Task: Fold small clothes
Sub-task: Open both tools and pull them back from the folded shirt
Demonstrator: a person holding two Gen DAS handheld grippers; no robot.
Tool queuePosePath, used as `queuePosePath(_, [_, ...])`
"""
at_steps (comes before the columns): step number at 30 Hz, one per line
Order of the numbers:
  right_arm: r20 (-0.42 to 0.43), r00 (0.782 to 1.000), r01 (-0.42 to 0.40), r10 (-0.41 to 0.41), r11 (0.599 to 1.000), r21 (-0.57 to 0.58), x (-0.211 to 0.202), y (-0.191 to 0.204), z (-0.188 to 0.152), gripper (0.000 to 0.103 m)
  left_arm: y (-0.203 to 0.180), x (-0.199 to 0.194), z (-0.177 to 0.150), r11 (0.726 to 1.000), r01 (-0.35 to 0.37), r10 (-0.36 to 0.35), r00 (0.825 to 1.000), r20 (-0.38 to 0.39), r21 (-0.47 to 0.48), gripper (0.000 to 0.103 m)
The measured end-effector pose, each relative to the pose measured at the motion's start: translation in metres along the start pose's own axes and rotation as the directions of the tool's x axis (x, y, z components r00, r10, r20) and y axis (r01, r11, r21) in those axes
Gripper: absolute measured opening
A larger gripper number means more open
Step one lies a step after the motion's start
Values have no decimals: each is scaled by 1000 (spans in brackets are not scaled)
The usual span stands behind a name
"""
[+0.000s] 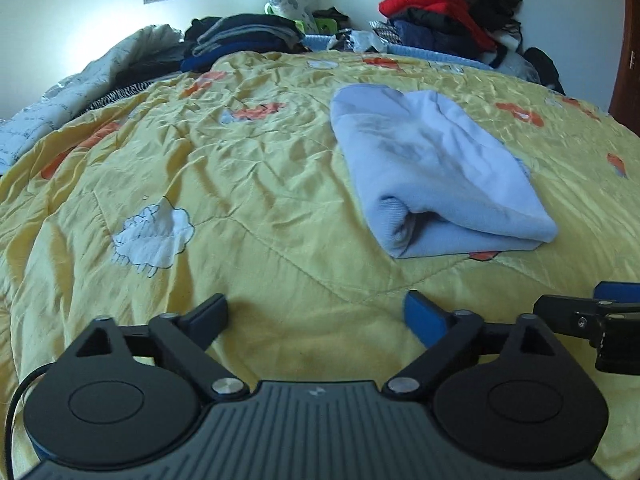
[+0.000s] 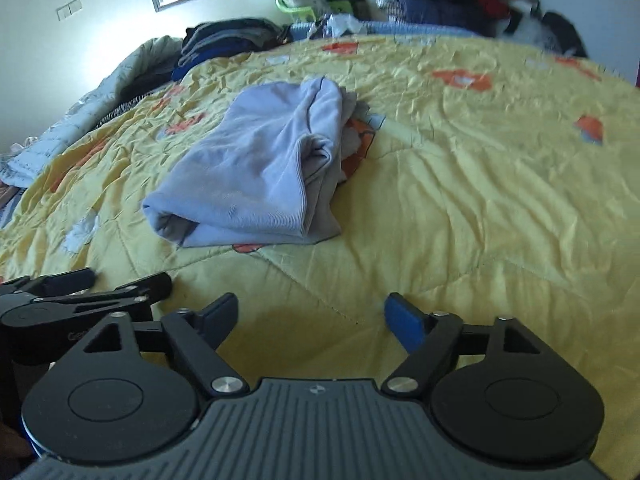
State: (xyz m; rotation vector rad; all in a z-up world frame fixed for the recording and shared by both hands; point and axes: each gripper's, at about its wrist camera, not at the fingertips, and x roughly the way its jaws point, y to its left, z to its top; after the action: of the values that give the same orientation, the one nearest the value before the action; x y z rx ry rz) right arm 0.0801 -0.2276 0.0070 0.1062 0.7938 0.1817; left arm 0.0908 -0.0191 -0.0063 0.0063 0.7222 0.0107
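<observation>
A folded pale blue cotton garment (image 2: 256, 168) lies on the wrinkled yellow quilt printed with orange and white figures (image 2: 480, 184), at about eleven o'clock from the right gripper (image 2: 310, 316), whose black and blue fingers stand wide apart above bare quilt. The black left gripper (image 2: 132, 284) shows at nine o'clock, apart from the garment.

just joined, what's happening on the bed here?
Clothes folding with two tools. A light blue fleece garment lies folded on the yellow patterned quilt. The left hand-held gripper and right hand-held gripper both sit open in front of it, side by side, holding nothing. Neither touches the garment.
</observation>
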Motion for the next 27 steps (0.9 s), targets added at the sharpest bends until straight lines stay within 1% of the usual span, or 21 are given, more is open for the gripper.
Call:
queuePosePath(1, [13,1000,9,-9,1000,-12,3,1,-1,98,2,1,-2,1000,1,-1,1000,10,-5,103])
queuePosePath(2, [20,1000,19,-19,999,-27,7,2,-1,101,3,1,-4,1000,5,-5,1000,26,1,103])
queuePosePath(3, [29,999,40,-39,998,-42,9,4,-2,101,4,0,-5,1000,10,-11,999,39,6,103])
queuePosePath(6, [53,991,126,-120,985,-119,16,16,-6,101,4,0,-4,1000,17,-18,999,44,8,103])
queuePosePath(7, [61,990,136,-129,983,-125,17,18,-7,102,5,1,-4,1000,19,-20,999,44,7,103])
queuePosePath(9, [58,989,140,-135,986,-96,19,15,-2,102,5,5,1,1000,19,-19,999,37,8,103])
queuePosePath(12, [46,985,171,-168,982,-80,28,9,8,102,3,12,10,1000,17,-17,1000,11,9,103])
queuePosePath(15, [49,985,167,-164,984,-67,30,5,10,102,2,15,15,1000,11,-10,1000,-8,8,103])
queuePosePath(17, [54,985,165,-162,983,-74,29,6,7,102,1,15,11,1000,10,-10,1000,16,8,103])
queuePosePath(27, [74,981,185,-181,981,-62,29,10,4,103,4,14,9,1000,27,-27,999,22,8,103])
